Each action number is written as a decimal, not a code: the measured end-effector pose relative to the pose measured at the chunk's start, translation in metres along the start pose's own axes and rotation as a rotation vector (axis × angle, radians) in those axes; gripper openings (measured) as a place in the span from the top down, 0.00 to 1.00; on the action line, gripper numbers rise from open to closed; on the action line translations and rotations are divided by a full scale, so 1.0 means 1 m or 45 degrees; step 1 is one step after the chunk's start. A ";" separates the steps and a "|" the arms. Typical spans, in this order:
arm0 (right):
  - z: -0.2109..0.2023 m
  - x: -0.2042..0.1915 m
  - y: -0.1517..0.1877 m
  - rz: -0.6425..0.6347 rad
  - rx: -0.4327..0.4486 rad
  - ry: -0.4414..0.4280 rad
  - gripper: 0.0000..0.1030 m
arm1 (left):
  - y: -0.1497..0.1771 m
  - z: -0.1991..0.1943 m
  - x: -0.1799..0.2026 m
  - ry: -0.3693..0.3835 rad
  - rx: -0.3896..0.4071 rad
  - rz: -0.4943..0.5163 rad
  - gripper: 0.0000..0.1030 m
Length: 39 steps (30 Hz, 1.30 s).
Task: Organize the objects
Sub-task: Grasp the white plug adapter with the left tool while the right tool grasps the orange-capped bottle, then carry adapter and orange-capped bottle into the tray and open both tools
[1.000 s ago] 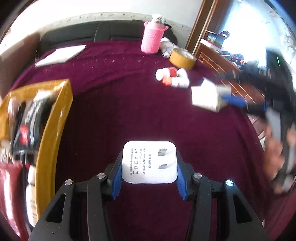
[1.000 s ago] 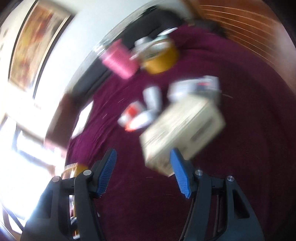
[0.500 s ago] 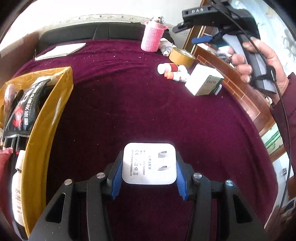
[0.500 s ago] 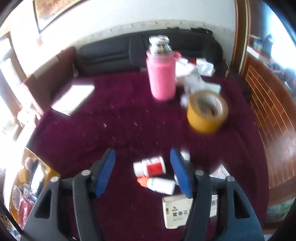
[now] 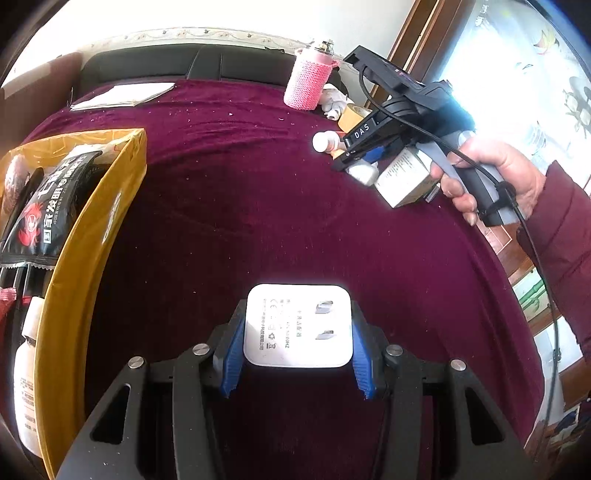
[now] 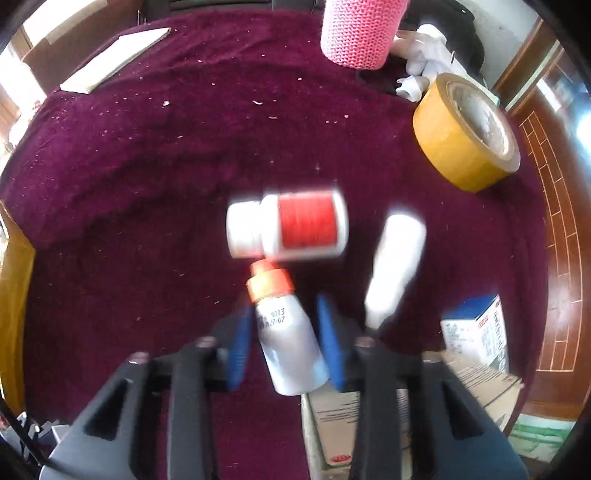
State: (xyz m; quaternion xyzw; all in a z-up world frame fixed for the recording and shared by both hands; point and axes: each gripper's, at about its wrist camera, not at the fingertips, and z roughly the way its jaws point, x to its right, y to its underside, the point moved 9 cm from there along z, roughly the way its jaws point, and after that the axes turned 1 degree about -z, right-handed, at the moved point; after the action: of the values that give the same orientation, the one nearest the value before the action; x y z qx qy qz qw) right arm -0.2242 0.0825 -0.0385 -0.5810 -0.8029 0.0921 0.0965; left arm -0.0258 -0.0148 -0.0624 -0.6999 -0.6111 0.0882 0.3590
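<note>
Sorting step: the person was gathering loose things off the maroon velvet-covered surface (image 5: 280,206) for the yellow open box (image 5: 92,236) at the left, which already held a black printed pouch (image 5: 48,206) and a white bottle (image 5: 27,384); I judged the job partly done.
Left claw (image 5: 297,345): closed on a white glossy square plug adapter (image 5: 297,325), prongs facing the camera, held just above the cloth, near the box.
Right claw (image 6: 284,338): its blue pads bracketed a small silver bottle with an orange cap (image 6: 286,338) lying on the cloth; the gap looked narrow, but whether the pads were touching it I could not tell through the blur.
Next move: probably squeezing the round, slippery bottle squarely before lifting, and carrying the adapter over the box wall.
Nearby: a tan tape roll (image 6: 467,134), a pink knitted flask sleeve (image 6: 360,31), a red-labelled white pill bottle (image 6: 288,225), a white tube (image 6: 395,262), cardboard cartons (image 6: 476,332).
</note>
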 end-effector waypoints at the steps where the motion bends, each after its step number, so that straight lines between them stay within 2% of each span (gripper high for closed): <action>1: -0.001 -0.001 0.002 0.007 -0.005 0.004 0.76 | 0.000 0.000 0.000 0.004 0.001 -0.004 0.58; 5: -0.006 -0.010 0.015 0.033 -0.013 -0.005 0.76 | -0.001 0.000 -0.001 0.019 0.005 -0.019 0.58; 10: -0.032 -0.026 0.042 0.109 0.038 -0.154 0.77 | -0.002 -0.003 -0.005 0.066 0.013 -0.059 0.59; 14: -0.062 -0.046 0.080 0.155 0.108 -0.275 0.77 | -0.005 -0.012 -0.011 0.078 0.050 -0.104 0.58; 17: -0.084 -0.062 0.115 0.187 0.160 -0.371 0.77 | -0.006 -0.031 -0.008 0.070 0.101 -0.098 0.58; 21: -0.102 -0.076 0.147 0.203 0.210 -0.443 0.77 | -0.003 -0.063 -0.002 0.108 0.131 -0.127 0.58; 25: -0.119 -0.104 0.157 0.204 0.259 -0.529 0.77 | -0.004 -0.099 -0.004 0.103 0.174 -0.132 0.58; 29: -0.131 -0.140 0.151 0.178 0.297 -0.611 0.77 | -0.010 -0.137 -0.035 0.028 0.233 -0.156 0.58; 33: -0.141 -0.188 0.140 0.140 0.321 -0.670 0.76 | -0.018 -0.169 -0.093 -0.115 0.292 -0.199 0.58; 36: -0.138 -0.224 0.127 0.117 0.318 -0.705 0.76 | -0.023 -0.180 -0.144 -0.221 0.284 -0.226 0.58; 39: -0.128 -0.254 0.112 0.111 0.301 -0.726 0.76 | -0.029 -0.176 -0.187 -0.302 0.253 -0.237 0.58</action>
State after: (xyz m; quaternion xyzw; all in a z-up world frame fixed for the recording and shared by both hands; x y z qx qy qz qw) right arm -0.0100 -0.1200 0.0440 -0.5505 -0.7555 0.3483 -0.0697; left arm 0.0055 -0.2563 0.0243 -0.5860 -0.6996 0.1967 0.3584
